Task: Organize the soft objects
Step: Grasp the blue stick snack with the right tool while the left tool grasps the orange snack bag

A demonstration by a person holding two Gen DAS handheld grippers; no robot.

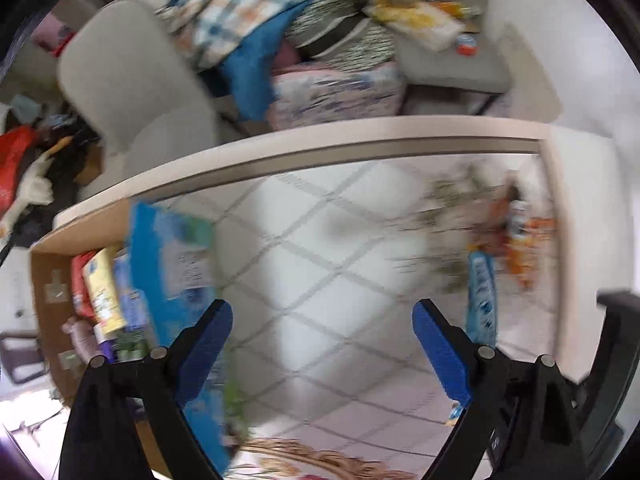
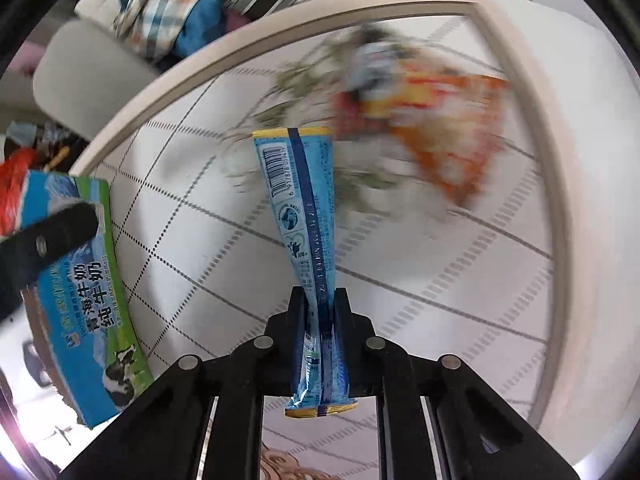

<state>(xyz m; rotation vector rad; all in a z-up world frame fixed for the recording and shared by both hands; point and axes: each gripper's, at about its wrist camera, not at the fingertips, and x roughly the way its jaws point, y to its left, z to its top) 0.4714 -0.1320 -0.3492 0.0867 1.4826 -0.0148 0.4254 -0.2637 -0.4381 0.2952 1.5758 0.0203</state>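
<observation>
My right gripper (image 2: pixel 320 300) is shut on a long blue snack packet (image 2: pixel 300 200) with a barcode and yellow ends, held above the white quilted table (image 2: pixel 224 264). The same packet shows at the right of the left wrist view (image 1: pixel 482 296). An orange snack bag (image 2: pixel 436 128) lies blurred on the table at the far right, also in the left wrist view (image 1: pixel 524 240). My left gripper (image 1: pixel 322 312) is open and empty above the table, beside a blue-green milk carton box (image 1: pixel 172 256), which also shows in the right wrist view (image 2: pixel 84 292).
The table has a raised beige rim (image 1: pixel 320 136). Beyond it stand a grey chair (image 1: pixel 132 80) and a sofa heaped with folded blankets and cushions (image 1: pixel 280 40). A cardboard box (image 1: pixel 52 292) with several packets sits at the left. Green leafy sprigs (image 2: pixel 288 92) lie near the orange bag.
</observation>
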